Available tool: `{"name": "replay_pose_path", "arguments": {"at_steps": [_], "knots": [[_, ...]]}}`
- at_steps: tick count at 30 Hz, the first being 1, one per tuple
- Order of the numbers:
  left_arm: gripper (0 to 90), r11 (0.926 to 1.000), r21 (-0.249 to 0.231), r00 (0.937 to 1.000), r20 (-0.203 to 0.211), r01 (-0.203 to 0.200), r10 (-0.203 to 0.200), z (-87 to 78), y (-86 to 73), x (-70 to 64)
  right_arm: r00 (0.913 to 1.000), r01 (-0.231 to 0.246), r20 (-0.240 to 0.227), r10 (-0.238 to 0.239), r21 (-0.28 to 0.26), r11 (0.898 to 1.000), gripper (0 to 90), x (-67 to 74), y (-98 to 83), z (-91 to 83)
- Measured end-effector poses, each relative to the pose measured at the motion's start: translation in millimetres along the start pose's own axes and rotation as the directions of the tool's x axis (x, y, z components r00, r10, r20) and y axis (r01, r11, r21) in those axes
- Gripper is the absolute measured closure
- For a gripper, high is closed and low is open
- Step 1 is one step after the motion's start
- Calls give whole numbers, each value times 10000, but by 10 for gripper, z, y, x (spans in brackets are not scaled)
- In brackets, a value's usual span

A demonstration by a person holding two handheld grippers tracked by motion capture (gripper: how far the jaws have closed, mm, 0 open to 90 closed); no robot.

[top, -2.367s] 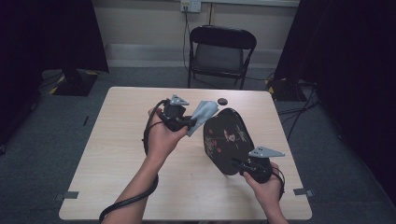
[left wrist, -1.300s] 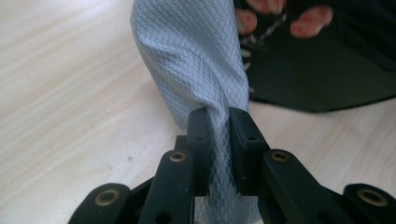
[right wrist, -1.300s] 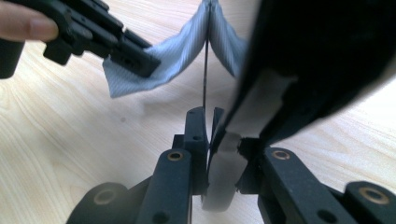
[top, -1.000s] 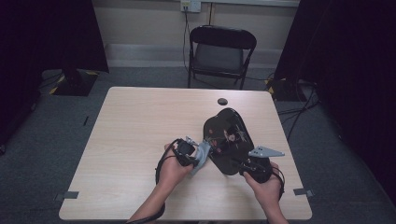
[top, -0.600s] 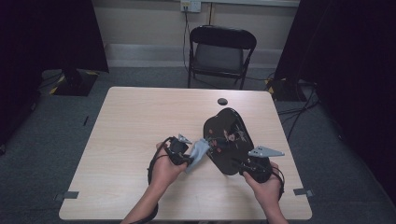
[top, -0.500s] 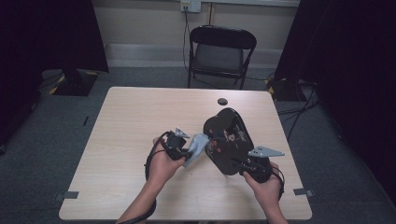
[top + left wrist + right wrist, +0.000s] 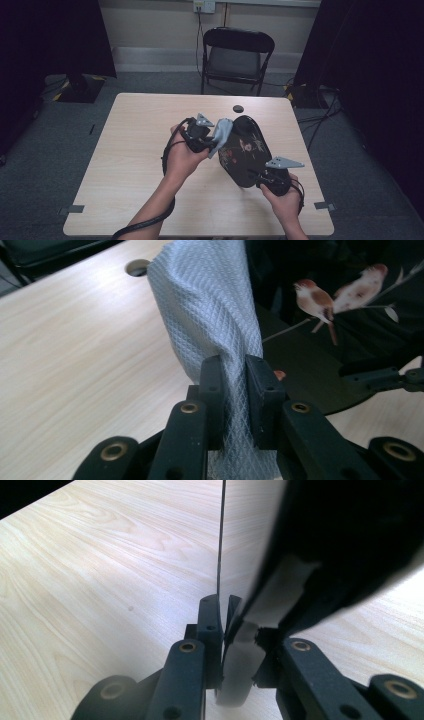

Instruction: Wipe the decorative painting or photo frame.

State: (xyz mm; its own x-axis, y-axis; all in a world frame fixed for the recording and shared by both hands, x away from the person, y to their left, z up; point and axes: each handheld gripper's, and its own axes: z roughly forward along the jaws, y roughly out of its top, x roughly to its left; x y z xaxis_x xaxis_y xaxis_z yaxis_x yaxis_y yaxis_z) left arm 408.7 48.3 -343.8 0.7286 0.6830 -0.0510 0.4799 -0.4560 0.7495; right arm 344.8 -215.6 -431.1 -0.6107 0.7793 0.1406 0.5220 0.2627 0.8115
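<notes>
Pale wood-grain table [image 7: 125, 165] is set on grey carpet, with a black folding chair [image 7: 235, 55] behind it, dark curtains at both sides and a wall socket above. A small dark disc [image 7: 238, 108] lies near the far edge. A grey cloth [image 7: 210, 315] is pinched in the left gripper [image 7: 202, 137] against a black bird-painted tray [image 7: 247, 152], whose rim is clamped by the right gripper [image 7: 272, 180]; the tray is held tilted above the table.

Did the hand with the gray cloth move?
Yes. The left hand-held gripper, shut on the gray cloth, moved up the picture along the black tray, toward the table's far edge.
</notes>
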Motion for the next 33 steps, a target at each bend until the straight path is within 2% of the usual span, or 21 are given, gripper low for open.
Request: {"name": "replay_pose_path", "arguments": {"at_steps": [7,18,25,29,33], "knots": [[794,9984,530,9997,203,-171,160,182,-143,-40,10000,5,20,-5,41,10000,784,5,4,-2],[794,9947,1015,9993,322,177,-211,411,-444,-23,10000,14,-2,-14,26,10000,784,1,2,-2],[795,9881,1522,9988,396,242,-305,549,-632,-10,10000,-5,4,5,64,10000,783,4,7,-2],[795,9833,1772,9981,353,427,-497,645,-774,-8,10000,11,20,-11,74,10000,783,8,10,-1],[795,9791,1971,9975,394,493,-582,679,-842,-4,10000,13,18,-13,81,10000,784,7,11,-2]]}}
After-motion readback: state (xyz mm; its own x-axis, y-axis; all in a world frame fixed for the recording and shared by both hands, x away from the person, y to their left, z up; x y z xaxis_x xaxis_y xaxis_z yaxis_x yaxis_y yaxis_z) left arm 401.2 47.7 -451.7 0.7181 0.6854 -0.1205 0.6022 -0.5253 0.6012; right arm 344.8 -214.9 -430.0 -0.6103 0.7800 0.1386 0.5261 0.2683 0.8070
